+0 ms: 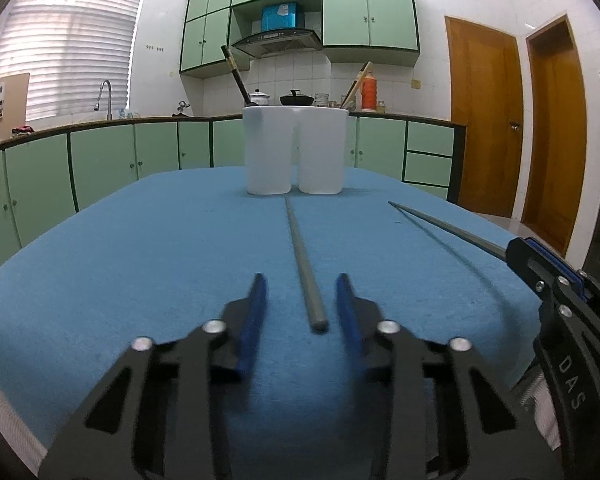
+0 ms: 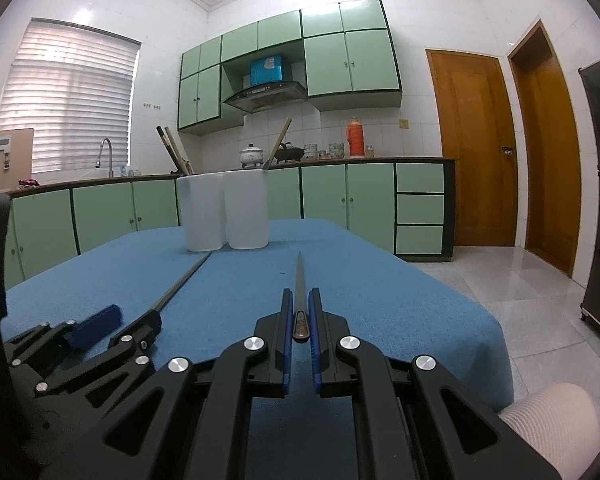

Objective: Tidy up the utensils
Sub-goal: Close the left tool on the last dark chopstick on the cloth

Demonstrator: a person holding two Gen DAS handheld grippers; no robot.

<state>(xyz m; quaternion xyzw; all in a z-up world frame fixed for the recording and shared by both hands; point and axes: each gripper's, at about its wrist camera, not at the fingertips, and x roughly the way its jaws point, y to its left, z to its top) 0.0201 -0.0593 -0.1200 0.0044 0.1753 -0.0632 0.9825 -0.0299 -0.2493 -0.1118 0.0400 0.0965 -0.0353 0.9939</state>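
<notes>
A white two-compartment utensil holder (image 1: 296, 150) stands at the far middle of the blue-covered table (image 1: 140, 240), with several utensil handles sticking out. A grey chopstick (image 1: 303, 258) lies on the cloth, its near end between the fingers of my open left gripper (image 1: 300, 284). My right gripper (image 2: 300, 300) is shut on a second grey chopstick (image 2: 299, 280) that points toward the holder (image 2: 226, 212). The right gripper also shows in the left wrist view (image 1: 540, 268), holding its chopstick (image 1: 440, 222). The left gripper (image 2: 128, 318) and the lying chopstick (image 2: 180, 282) show in the right wrist view.
Green kitchen cabinets (image 1: 100, 160) and a counter with pots run behind the table. Wooden doors (image 2: 476, 148) and a tiled floor (image 2: 500, 276) lie to the right. The table's right edge (image 2: 496, 328) is close to my right gripper.
</notes>
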